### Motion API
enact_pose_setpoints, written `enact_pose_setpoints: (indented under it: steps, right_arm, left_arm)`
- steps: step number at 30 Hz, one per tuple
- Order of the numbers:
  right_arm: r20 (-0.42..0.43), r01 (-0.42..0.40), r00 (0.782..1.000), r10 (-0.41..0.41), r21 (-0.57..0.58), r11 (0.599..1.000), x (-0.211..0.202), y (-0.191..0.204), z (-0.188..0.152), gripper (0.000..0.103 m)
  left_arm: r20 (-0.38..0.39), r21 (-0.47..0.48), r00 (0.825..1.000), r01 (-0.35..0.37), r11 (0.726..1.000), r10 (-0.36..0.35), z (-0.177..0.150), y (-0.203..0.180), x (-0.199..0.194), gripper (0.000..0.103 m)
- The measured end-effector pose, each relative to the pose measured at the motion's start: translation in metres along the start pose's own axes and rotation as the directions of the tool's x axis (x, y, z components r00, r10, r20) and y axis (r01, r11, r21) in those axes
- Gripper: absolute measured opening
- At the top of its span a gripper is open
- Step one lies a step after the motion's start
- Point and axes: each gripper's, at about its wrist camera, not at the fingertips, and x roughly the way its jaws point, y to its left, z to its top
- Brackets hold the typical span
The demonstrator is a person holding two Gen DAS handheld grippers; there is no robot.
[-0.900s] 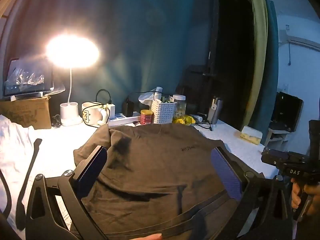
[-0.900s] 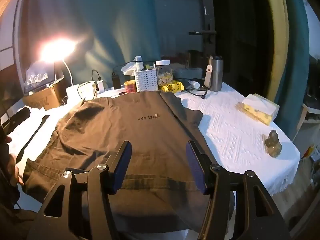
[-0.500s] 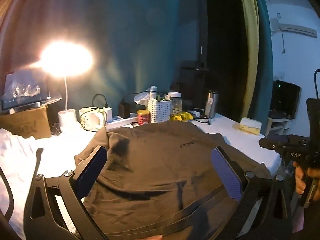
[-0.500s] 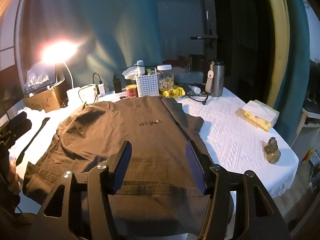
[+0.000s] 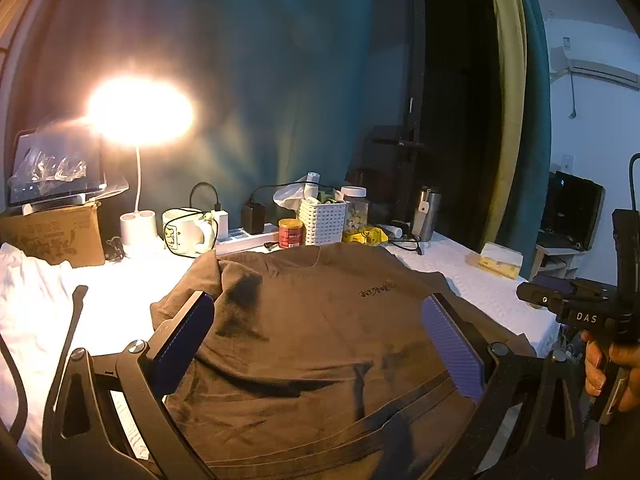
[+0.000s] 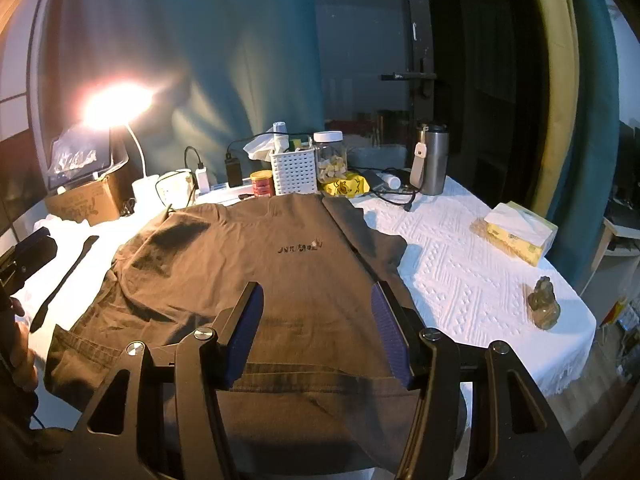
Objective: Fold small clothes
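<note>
A: Start at the left gripper (image 5: 320, 344). How does it stand?

B: Spread wide, nothing between its blue pads. It hangs over the near half of the brown T-shirt (image 5: 320, 340), not touching the cloth as far as I can tell. The right gripper (image 6: 318, 330) is also spread, a bit narrower, and empty, above the hem on its own side.

A: And the shirt itself?

B: Laid flat on the white counter (image 6: 460, 264), collar toward the clutter at the back, hem hanging toward the person. The left sleeve is bunched up; the right sleeve looks tucked under along a seam.

A: What could go wrong from here?

B: I'd say the hem is the risk. It overhangs the counter edge, so a pinch may take one layer only and the fold would come out skewed. A long sweep toward the collar could also knock the red tin (image 6: 263, 183) or the white basket (image 6: 294, 172), since the collar lies just beside them. The lamp (image 5: 140, 112) glares, so the left sleeve's edge is hard to read.

A: Counts?

B: One shirt, two grippers, one lamp, one mug (image 5: 186, 232), one steel flask (image 6: 432, 160), one tissue box (image 6: 516, 232), one small figurine (image 6: 543, 304).
</note>
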Motion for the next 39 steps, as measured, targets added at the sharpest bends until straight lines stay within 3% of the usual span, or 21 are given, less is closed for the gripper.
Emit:
enact_pose_setpoints:
  steps: [39]
  right_arm:
    - [0.000,0.007,1.000,-0.007,-0.004,1.000,0.002,0.002,0.001,0.059]
  left_arm:
    - [0.012,-0.026,1.000,-0.025,0.999,0.025,-0.001,0.010,-0.002,0.103]
